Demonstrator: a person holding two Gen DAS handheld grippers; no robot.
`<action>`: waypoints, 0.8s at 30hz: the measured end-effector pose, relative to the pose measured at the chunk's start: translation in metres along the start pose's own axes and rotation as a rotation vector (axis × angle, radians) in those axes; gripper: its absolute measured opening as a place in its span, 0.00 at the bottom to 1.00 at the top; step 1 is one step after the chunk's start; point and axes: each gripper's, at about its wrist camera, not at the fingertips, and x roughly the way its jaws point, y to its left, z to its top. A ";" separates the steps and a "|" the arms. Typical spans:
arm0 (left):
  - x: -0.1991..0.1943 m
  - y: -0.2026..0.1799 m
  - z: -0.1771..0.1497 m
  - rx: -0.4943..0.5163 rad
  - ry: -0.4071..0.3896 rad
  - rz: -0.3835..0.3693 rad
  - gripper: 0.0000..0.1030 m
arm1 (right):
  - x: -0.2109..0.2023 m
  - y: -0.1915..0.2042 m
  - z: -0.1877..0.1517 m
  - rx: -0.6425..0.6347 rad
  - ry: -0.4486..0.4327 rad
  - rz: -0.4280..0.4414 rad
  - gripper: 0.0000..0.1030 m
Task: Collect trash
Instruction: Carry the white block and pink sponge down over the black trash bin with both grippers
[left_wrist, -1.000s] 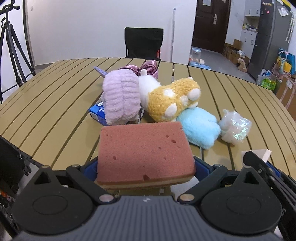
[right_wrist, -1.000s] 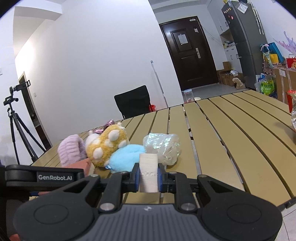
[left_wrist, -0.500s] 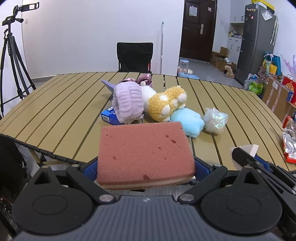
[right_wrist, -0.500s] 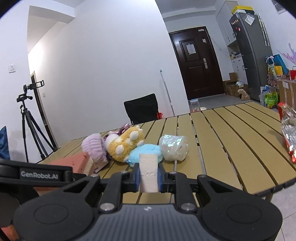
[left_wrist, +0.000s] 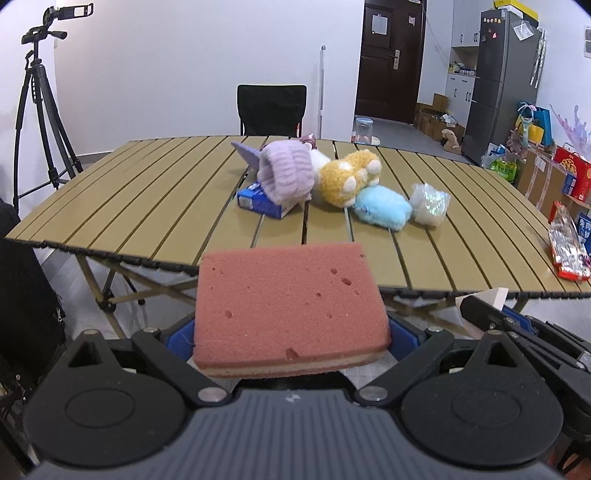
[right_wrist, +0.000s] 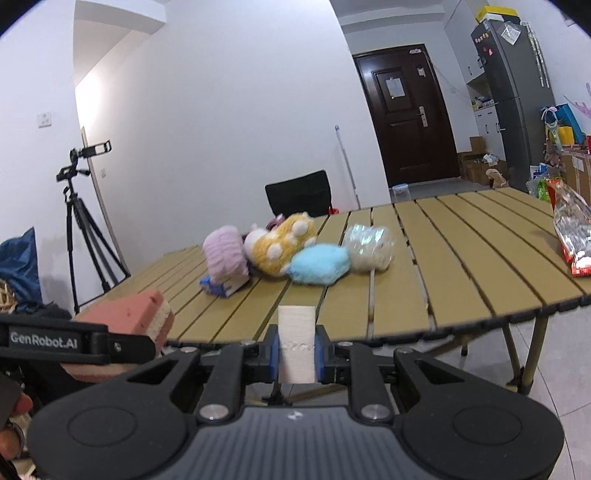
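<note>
Left gripper (left_wrist: 291, 332) fingers pinch a pink rectangular sponge (left_wrist: 290, 304); right gripper (right_wrist: 296, 350) fingers pinch a small white foam block (right_wrist: 296, 341), both off the near edge of the slatted tan bench (left_wrist: 147, 206). Risk: shallow side grips, either piece could slip and drop to the floor.

A pink sponge (left_wrist: 290, 306) with a pale bottom layer is lying flat between the fingers of the left hand-held gripper (left_wrist: 291, 334), off the desk (left_wrist: 147, 206) edge. A small white foam block (right_wrist: 296, 343) is standing upright, squeezed in the right hand-held gripper (right_wrist: 296, 354). A crinkly clear wrapper (left_wrist: 430, 205) is sitting on the desk.
</note>
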 end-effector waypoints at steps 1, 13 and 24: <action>-0.002 0.002 -0.003 0.000 0.002 -0.002 0.96 | -0.003 0.002 -0.004 -0.004 0.008 0.000 0.17; -0.011 0.027 -0.058 0.030 0.054 -0.002 0.96 | -0.013 0.027 -0.058 -0.038 0.155 0.004 0.17; 0.001 0.055 -0.105 0.016 0.144 0.023 0.96 | -0.011 0.056 -0.106 -0.103 0.297 0.004 0.17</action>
